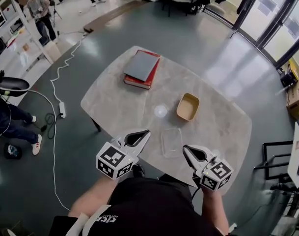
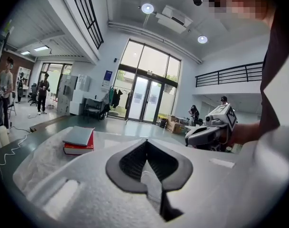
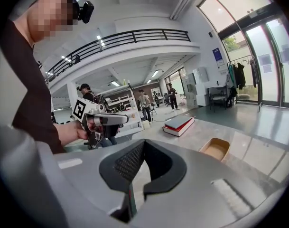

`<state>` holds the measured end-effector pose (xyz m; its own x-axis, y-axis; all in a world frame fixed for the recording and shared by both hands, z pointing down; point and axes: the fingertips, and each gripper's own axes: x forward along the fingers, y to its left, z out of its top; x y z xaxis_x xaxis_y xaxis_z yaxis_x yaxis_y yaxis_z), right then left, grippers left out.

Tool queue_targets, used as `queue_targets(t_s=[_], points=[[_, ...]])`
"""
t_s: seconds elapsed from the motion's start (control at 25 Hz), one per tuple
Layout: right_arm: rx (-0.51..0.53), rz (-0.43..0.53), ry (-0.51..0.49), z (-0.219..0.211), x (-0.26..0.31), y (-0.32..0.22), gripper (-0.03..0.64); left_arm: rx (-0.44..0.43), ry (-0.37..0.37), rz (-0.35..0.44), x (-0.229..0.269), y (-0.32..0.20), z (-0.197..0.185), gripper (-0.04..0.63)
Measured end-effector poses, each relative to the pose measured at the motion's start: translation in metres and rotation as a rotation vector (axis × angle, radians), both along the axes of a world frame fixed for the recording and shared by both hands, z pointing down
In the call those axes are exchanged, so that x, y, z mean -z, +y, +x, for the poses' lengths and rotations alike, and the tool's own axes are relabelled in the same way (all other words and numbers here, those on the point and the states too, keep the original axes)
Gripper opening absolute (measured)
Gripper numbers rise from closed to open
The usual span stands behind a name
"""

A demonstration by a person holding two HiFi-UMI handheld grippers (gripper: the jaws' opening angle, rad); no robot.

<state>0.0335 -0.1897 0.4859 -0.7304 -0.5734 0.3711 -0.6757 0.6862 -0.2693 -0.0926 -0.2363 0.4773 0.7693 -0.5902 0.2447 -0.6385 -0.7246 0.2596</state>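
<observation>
At the table (image 1: 115, 102), left gripper (image 1: 147, 131), right gripper (image 1: 185, 148) angled inward, jaws seemingly together.

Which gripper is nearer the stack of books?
Left. The left gripper is at the table's near edge, in line with the stack of books; the right gripper is farther off sideways.

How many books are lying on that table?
2: a grey book lies on top of a red book, stacked near the far end of the table. None seems hidden.
</observation>
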Motion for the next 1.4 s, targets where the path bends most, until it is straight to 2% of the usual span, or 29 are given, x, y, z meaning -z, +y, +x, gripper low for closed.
queue_targets(t_s=[0.28, 0.68, 1.0, 1.4], points=[[-0.031, -0.036, 0.056, 0.024, -0.024, 0.004, 0.002, -0.051, -0.02, -0.021, -0.007, -0.007, 0.027, 0.002], [0.137, -0.111, 0.213, 0.013, -0.091, 0.03, 0.003, -0.039, -0.008, -0.05, -0.017, -0.009, 0.048, 0.002], [0.195, -0.192, 0.296, 0.006, -0.129, 0.04, 0.006, -0.042, 0.013, -0.083, -0.036, 0.0, 0.048, 0.002], [0.254, -0.255, 0.532, 0.006, -0.183, 0.068, 0.048, -0.095, -0.003, -0.115, -0.058, 0.031, 0.03, 0.002]])
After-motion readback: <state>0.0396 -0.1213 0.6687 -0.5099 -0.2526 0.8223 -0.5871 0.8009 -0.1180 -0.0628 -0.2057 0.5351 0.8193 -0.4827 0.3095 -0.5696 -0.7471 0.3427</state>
